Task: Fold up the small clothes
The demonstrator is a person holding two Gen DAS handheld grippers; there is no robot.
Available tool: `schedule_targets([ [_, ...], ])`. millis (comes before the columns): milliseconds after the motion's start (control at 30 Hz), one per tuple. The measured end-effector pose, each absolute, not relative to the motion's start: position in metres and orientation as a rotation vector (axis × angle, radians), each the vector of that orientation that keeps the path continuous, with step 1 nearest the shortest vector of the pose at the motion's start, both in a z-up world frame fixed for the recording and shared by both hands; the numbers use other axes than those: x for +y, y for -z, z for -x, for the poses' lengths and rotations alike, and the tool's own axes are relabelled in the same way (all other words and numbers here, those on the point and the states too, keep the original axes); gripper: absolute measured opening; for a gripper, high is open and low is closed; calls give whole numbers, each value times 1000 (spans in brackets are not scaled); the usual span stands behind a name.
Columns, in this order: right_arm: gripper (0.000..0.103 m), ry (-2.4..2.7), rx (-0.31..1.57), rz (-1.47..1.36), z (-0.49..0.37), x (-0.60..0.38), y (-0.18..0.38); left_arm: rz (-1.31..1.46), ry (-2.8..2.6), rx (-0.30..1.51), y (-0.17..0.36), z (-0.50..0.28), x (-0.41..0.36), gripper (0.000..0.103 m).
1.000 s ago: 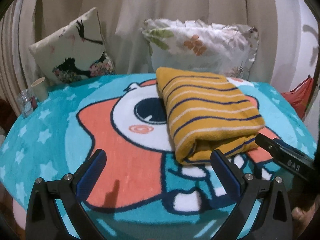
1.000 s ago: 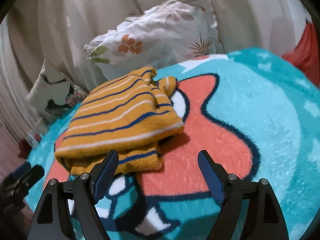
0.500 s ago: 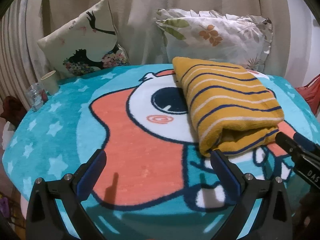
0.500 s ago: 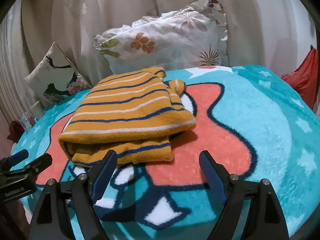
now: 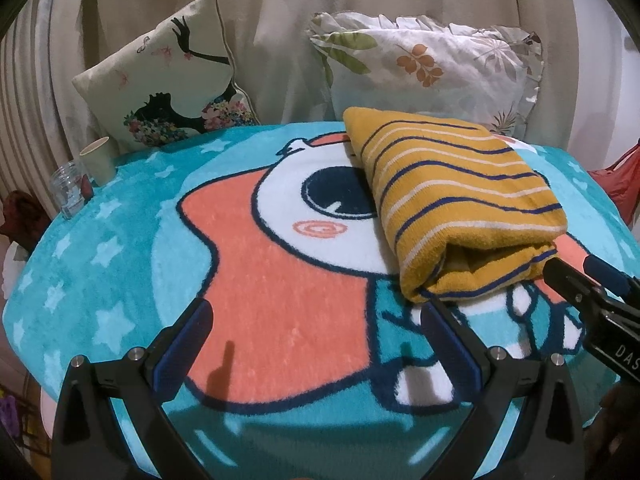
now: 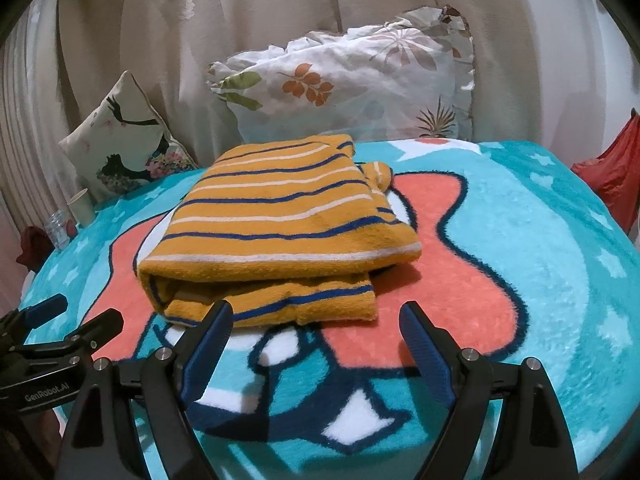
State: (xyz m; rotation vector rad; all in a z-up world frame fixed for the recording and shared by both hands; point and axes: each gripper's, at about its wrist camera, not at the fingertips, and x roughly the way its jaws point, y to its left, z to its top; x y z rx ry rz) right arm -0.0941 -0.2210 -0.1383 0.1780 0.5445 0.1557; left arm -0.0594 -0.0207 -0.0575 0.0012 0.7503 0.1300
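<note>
Both your grippers have backed off and leveled since the earlier frames: the garment sits further from the right jaws and more of the blanket edge shows.

Left gripper (image 5: 316, 324): jaws wide apart, empty, over the orange patch of the blanket (image 5: 120, 240), clear of the cloth. Its right finger tip sits just short of the garment's near corner. Right gripper (image 6: 316, 324): jaws spread, holding nothing, over the near blanket edge. Its left finger tip overlaps the garment's front edge in view; can't tell if it touches.

Each gripper shows in the other's camera: the right one at the left view's right edge beside the garment's near right corner, the left one low on the right view's left side.

Garment (image 6: 280, 220): mustard with navy and white stripes, folded into a thick rectangular bundle, lying flat mid-blanket. Open layered edge faces you; a small lump of fabric sticks out at its far right.

Far left edge of the blanket: paper cup (image 5: 98, 160) with a glass jar (image 5: 70, 192) just beside it. Behind, two pillows lean on the curtain (image 6: 200, 40): bird pillow (image 5: 168, 80) left, leaf pillow (image 6: 352, 84) right. Red cloth (image 6: 612, 172) at the far right.
</note>
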Motion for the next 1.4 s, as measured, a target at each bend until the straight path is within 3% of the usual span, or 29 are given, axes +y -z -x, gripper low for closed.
schedule_targets([
  [1400, 90, -151, 553, -195, 98, -220, 143, 13, -82, 768, 63, 63, -28, 103],
])
